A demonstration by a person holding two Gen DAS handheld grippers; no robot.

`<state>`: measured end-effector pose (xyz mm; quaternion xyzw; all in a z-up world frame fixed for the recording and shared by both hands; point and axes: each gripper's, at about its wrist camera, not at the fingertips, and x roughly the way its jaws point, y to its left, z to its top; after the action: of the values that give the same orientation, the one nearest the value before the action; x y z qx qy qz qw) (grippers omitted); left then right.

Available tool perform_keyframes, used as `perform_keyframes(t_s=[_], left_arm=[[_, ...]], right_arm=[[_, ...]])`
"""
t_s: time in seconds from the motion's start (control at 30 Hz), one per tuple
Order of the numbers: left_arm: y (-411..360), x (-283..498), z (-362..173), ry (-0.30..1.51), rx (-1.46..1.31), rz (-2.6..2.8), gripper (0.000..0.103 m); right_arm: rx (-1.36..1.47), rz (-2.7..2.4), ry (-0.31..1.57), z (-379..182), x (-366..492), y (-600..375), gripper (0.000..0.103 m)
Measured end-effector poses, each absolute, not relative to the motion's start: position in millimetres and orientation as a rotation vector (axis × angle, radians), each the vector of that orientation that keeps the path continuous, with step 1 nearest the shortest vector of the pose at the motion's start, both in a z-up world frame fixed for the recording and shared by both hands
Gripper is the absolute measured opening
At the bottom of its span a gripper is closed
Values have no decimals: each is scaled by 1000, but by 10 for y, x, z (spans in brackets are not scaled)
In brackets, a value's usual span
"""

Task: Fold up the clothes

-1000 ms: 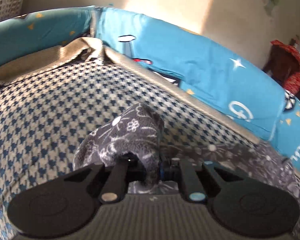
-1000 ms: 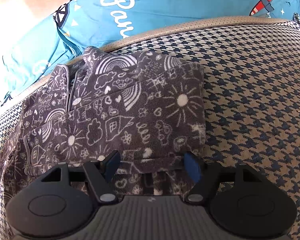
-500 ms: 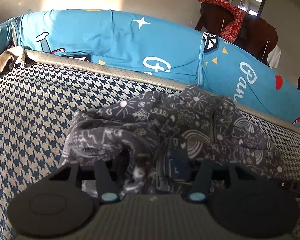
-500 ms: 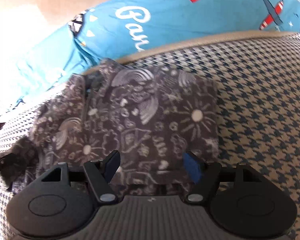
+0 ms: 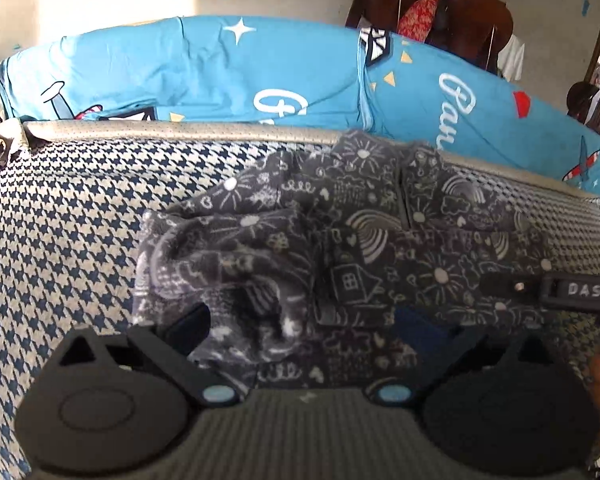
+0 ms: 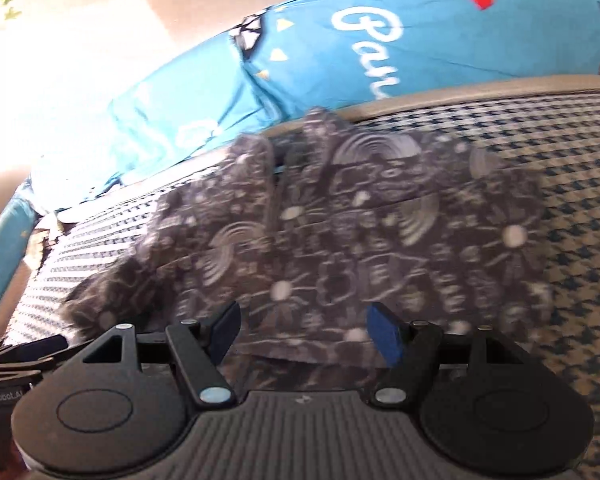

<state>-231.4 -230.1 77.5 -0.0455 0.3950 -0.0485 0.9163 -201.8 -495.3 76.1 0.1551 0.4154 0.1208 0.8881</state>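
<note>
Both claws, left claw (image 5: 300,330) and right claw (image 6: 304,326), stand apart (2 empty), leaving the folded grey garment (image 5: 380,248) lying toward 12 o'clock on the houndstooth cushion (image 5: 68,232).

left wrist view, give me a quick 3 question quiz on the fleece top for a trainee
1. True or false: the left gripper has its fingers shut on the fleece top.
2. What pattern is on the cover under the top? A stripes, B checks, C plain
3. The top's far edge lies next to the ____ cushions.

Key: 1 false; 2 B; 3 blue
</note>
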Motion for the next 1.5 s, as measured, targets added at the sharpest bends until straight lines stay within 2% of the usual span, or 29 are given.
perform_keyframes(t_s=[0.43, 0.77, 1.5], left_arm=[[-1670, -2365, 1059, 639, -270, 127, 103], [-1176, -2211, 830, 748, -434, 317, 103], [-1172, -2133, 789, 791, -477, 321, 103]], right_arm=[[340, 517, 783, 828, -2027, -4289, 71], [181, 665, 690, 894, -2123, -3717, 71], [40, 624, 711, 669, -1966, -3310, 71]])
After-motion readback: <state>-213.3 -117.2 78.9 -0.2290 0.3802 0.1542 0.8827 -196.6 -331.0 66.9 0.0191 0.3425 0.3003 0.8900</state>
